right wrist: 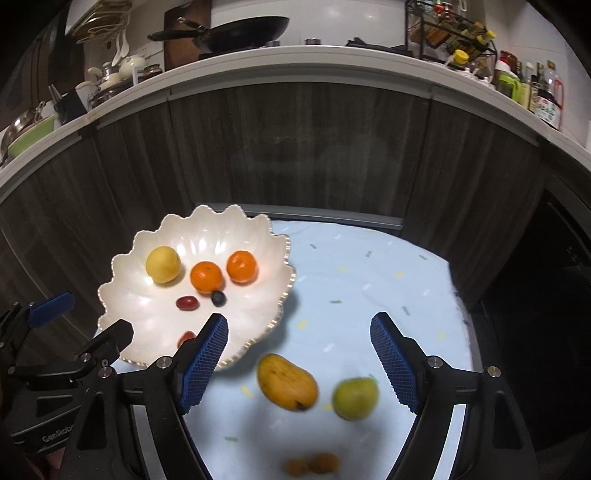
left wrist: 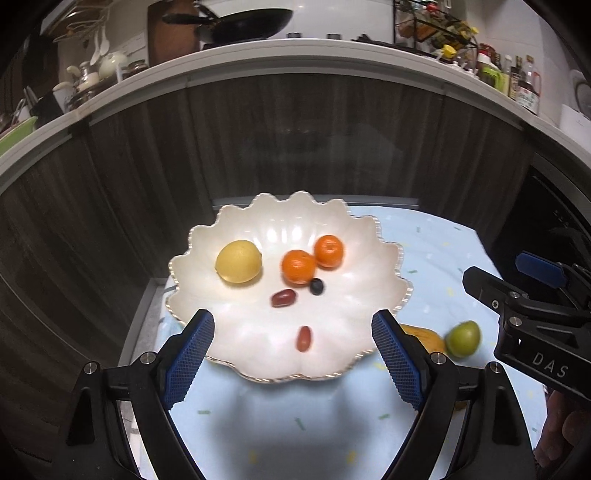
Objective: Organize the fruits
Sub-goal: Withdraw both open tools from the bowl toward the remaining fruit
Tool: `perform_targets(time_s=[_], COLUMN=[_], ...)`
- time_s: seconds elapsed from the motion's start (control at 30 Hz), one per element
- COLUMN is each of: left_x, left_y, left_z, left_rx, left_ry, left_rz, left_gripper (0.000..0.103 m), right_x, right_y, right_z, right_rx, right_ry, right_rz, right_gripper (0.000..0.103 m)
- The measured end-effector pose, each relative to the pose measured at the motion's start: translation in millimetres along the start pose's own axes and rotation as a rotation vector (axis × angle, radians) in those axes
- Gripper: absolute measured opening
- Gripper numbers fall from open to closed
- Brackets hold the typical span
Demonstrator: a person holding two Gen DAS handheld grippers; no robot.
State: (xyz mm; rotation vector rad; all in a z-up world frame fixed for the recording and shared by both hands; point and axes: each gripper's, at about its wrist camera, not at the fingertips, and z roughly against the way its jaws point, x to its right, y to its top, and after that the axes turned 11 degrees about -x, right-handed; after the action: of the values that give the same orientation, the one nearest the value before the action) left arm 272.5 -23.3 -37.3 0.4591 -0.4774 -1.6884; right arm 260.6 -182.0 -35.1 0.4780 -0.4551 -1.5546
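A white scalloped bowl (left wrist: 258, 229) (right wrist: 207, 229) on a pale blue cloth holds a yellow lemon (left wrist: 238, 261) (right wrist: 163, 264), two tangerines (left wrist: 298, 266) (left wrist: 328, 251), a blueberry (left wrist: 317, 286) and two red grape tomatoes (left wrist: 284, 298) (left wrist: 304, 339). My left gripper (left wrist: 293, 354) is open and empty, above the bowl's near rim. My right gripper (right wrist: 299, 354) is open and empty above the cloth, with a yellow mango (right wrist: 287, 382) and a green fruit (right wrist: 355, 398) between its fingers' lines, below them. Both show in the left wrist view, mango (left wrist: 424, 338) partly hidden, green fruit (left wrist: 462, 338).
Two small orange fruits (right wrist: 313, 464) lie blurred on the cloth (right wrist: 369, 280) near the right wrist view's bottom edge. Dark wood cabinet fronts (left wrist: 295, 140) stand behind the table. A cluttered counter with a wok (left wrist: 243, 22) and bottles (left wrist: 517, 77) runs above.
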Motion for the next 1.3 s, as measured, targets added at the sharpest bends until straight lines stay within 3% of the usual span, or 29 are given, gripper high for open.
perform_targets(time_s=[0.4,0.8,1.3], left_x=[56.6,91.2,111.1], left_y=[-21.1,-47.1,-82.6], left_z=[15.8,12.4,-5.2], left_rx=[0.007,-0.029,-0.083], left_ry=[-0.05,-0.095,-0.106], left_rz=[-0.116,-0.218,-0.234], left_gripper=[0.087,0.083,0.074], right_x=[51.0,73.1,83.3], right_y=[-33.6,-58.2,-79.0], right_z=[20.2,16.4,-5.9], right_rx=[-0.009,-0.04,-0.09], right_ry=[-0.05,-0.058,-0.053], right_rz=[-0.055,-0.079,-0.003], right_gripper=[0.08,0.08,0.08])
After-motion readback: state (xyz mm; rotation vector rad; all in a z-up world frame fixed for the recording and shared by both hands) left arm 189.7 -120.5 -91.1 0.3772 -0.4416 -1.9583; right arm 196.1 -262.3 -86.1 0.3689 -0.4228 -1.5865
